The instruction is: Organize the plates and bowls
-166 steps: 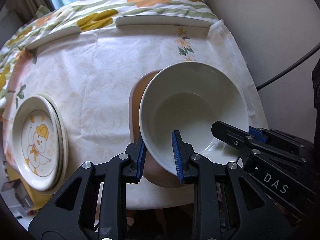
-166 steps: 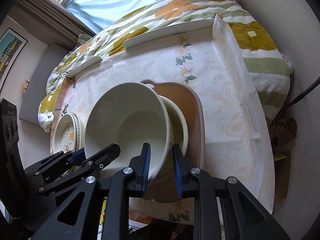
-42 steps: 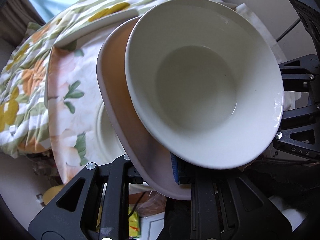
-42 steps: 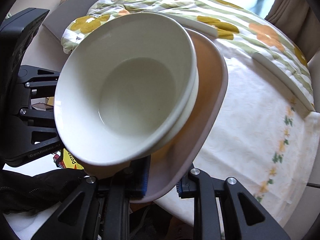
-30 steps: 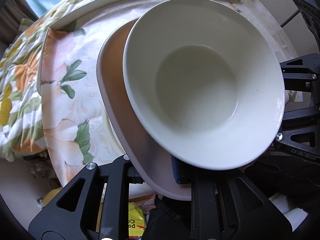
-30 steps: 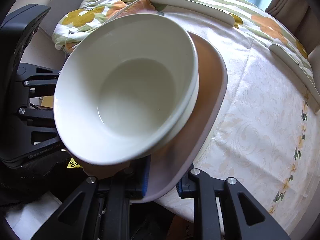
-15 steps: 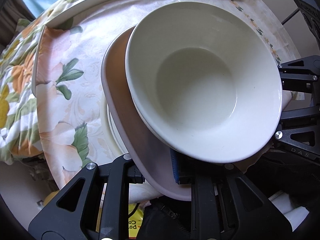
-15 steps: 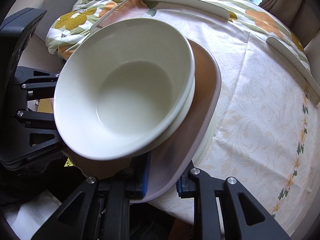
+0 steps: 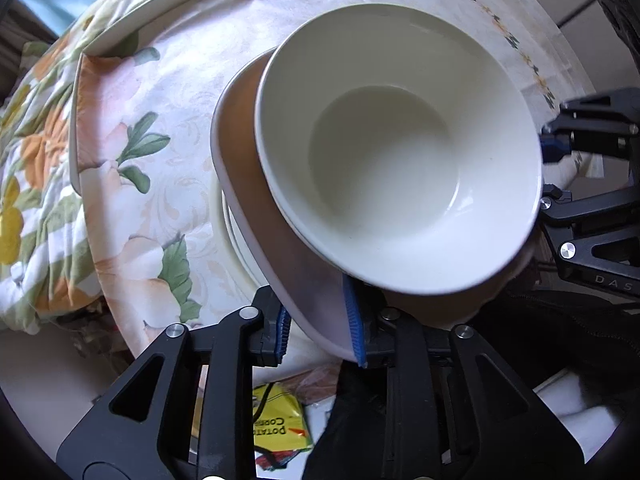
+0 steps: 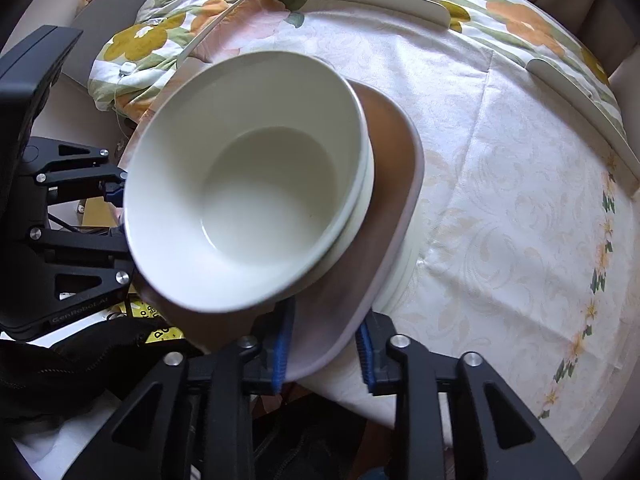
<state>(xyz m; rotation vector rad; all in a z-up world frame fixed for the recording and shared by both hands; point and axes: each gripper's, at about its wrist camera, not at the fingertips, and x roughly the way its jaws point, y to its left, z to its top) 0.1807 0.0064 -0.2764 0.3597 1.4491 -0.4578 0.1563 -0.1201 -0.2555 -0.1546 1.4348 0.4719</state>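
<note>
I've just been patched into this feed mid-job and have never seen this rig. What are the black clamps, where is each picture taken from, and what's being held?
There is no robot arm. A person holds a two-finger clamp in each hand, and each clamp carries a wide-angle camera looking along its fingers. One picture looks from the left gripper, the other from the right gripper. Both point down at a table with a flowered tablecloth. Between each pair of blue pads is the rim of a pink plate carrying two nested white bowls. The plate appears to rest on a stack of cream plates. Both sets of jaws have just been opening, so the pink plate looks released rather than gripped.
</note>
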